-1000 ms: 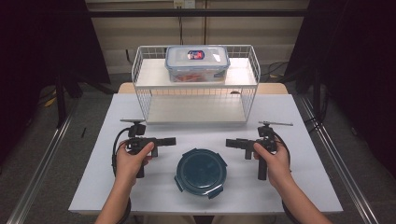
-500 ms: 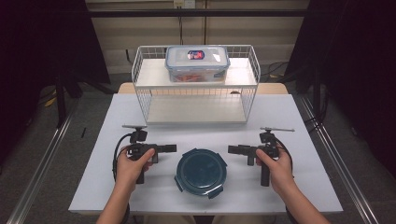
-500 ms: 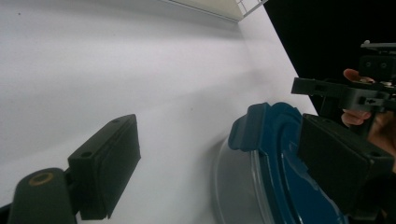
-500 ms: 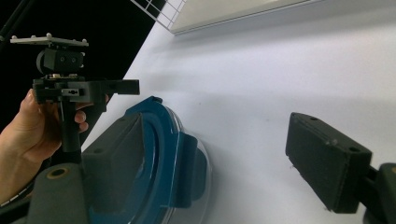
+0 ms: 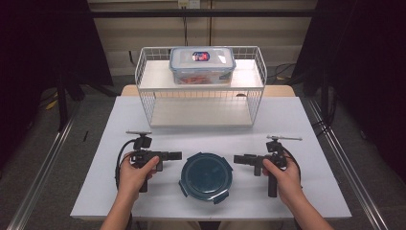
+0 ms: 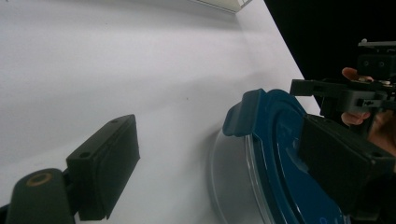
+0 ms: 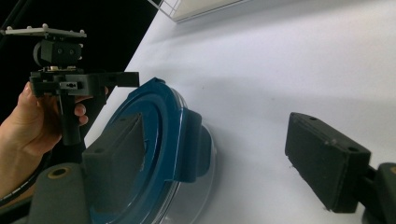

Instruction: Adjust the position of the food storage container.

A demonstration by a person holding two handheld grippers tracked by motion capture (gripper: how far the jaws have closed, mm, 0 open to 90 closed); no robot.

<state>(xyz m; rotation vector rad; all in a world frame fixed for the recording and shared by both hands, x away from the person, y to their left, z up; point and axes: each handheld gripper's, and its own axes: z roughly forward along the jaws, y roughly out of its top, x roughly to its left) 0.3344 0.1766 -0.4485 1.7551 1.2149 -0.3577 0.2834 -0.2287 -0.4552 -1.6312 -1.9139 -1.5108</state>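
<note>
The white table (image 5: 119,120) carries a wire rack (image 5: 201,103) at its far side, with a clear lidded box (image 5: 202,64) on the top shelf. Near the front edge of the table stands a round container with a blue lid (image 5: 206,176). It lies between the two tools, apart from both. The left gripper (image 5: 178,155) points at it from the left and the right gripper (image 5: 237,158) from the right. Both have their jaws wide apart and hold nothing.
</note>
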